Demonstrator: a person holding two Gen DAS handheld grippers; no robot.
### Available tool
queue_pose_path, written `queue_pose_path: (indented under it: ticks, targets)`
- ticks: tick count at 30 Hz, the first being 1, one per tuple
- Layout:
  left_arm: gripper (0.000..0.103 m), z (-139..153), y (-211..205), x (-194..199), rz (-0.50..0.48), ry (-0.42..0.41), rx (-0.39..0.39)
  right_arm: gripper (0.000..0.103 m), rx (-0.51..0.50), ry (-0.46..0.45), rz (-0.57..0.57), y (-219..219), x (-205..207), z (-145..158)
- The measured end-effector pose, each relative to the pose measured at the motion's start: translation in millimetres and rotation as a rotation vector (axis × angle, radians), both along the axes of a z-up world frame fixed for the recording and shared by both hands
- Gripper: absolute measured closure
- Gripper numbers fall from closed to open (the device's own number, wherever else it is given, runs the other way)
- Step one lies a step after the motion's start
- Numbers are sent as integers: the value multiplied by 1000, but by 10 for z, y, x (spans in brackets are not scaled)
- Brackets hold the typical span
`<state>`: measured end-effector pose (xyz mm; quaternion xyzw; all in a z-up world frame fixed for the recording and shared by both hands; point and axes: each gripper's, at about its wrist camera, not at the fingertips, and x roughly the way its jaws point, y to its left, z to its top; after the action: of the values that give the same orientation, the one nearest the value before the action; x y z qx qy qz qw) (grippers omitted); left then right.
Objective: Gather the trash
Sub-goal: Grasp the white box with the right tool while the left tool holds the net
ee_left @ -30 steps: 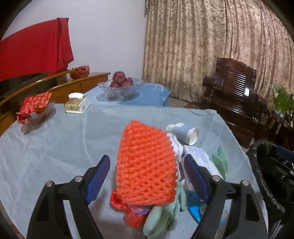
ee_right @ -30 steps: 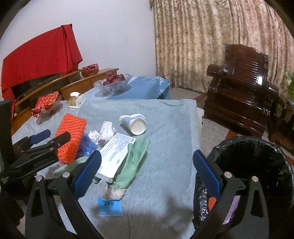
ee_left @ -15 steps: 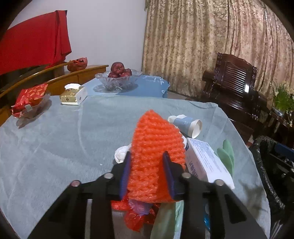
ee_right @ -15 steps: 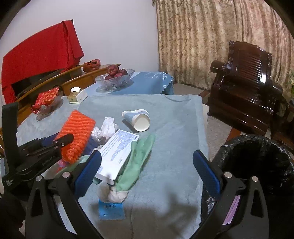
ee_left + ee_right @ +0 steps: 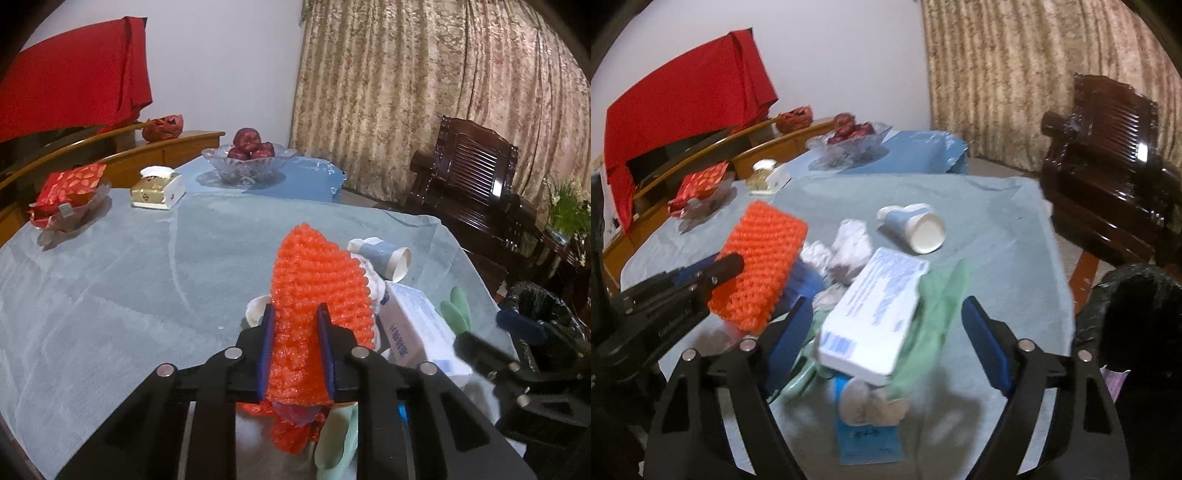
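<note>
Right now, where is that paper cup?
The paper cup lies tipped on its side on the grey tablecloth, just beyond the white box, right of the orange foam net.

Glass bowl of dark red fruit (image 5: 249, 158) on the blue cloth at the desk's far end. Gold-and-white tissue box (image 5: 158, 187) left of bowl; red patterned packet (image 5: 70, 188) further left. Dark carved wooden armchair (image 5: 469, 184) right of bowl.
</note>
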<state>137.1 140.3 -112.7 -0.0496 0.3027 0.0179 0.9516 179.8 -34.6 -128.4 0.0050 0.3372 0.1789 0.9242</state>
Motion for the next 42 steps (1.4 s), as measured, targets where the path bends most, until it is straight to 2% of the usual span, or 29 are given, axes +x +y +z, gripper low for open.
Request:
queue_pose_path:
  ticks: [2, 10, 18, 19, 20, 21, 26, 35, 42]
  targets:
    - [81, -13, 42, -19, 11, 1, -8, 32, -7, 16, 9, 44, 12, -48]
    - [81, -60, 92, -35, 17, 5, -30, 32, -13, 85, -31, 106, 135, -249]
    - [81, -64, 108, -31, 20, 5, -35, 23, -40, 116, -47, 191, 296, -355]
    - [81, -61, 108, -32, 20, 5, -34, 25, -40, 118, -44, 195, 310, -363]
    - [81, -62, 106, -33, 22, 5, -36, 37, -45, 120, -37, 210, 320, -367]
    - [81, -62, 105, -33, 22, 5, -36, 40, -53, 123, -28, 213, 327, -370]
    - [81, -20, 102, -44, 18, -4, -33, 44, -48, 82, 14, 204, 254, -237]
    - [81, 265, 33, -165, 5, -65, -47, 47, -5, 8, 22, 29, 80, 167]
    - [81, 412, -107, -224, -24, -91, -57, 48, -3, -7, 22, -108, -62, 286]
